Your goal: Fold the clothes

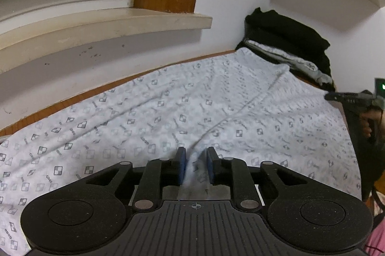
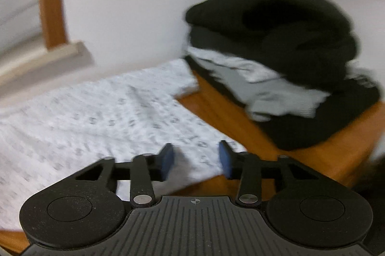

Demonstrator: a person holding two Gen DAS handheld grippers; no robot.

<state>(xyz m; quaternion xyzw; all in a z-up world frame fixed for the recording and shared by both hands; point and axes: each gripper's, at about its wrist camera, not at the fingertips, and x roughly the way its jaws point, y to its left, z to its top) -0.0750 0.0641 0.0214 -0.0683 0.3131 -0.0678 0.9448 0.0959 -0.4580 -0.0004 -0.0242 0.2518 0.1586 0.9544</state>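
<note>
**Desk:** Where are we on the folding?

**Me:** Early on this piece, I'd say. In my left wrist view the white printed garment (image 1: pixel 168 111) lies spread across the middle of the frame on the wooden table (image 1: pixel 72 99), mostly flat, with a long crease running from the lower centre up toward the upper right. I see no finished fold in it yet.

**Desk:** And your left gripper?

**Me:** The left gripper (image 1: pixel 196 167) sits at the bottom centre with its fingers partly apart; a ridge of the white cloth stands between the blue pads, but I can't see them pressing it (it looks loose to me).

**Desk:** The right one?

**Me:** The right gripper (image 2: pixel 196 159) is at the lower centre of its own blurred view, fingers spread, over the garment's near corner at the table edge. The cloth lies under and between them, not pinched as far as I can tell.

**Desk:** Anything already done?

**Me:** A stack of dark and grey clothes (image 2: pixel 276 68) sits at the upper right of the right view, apart from the white piece. Those look folded. What's left is folding the white piece, then adding it to that stack.
</note>
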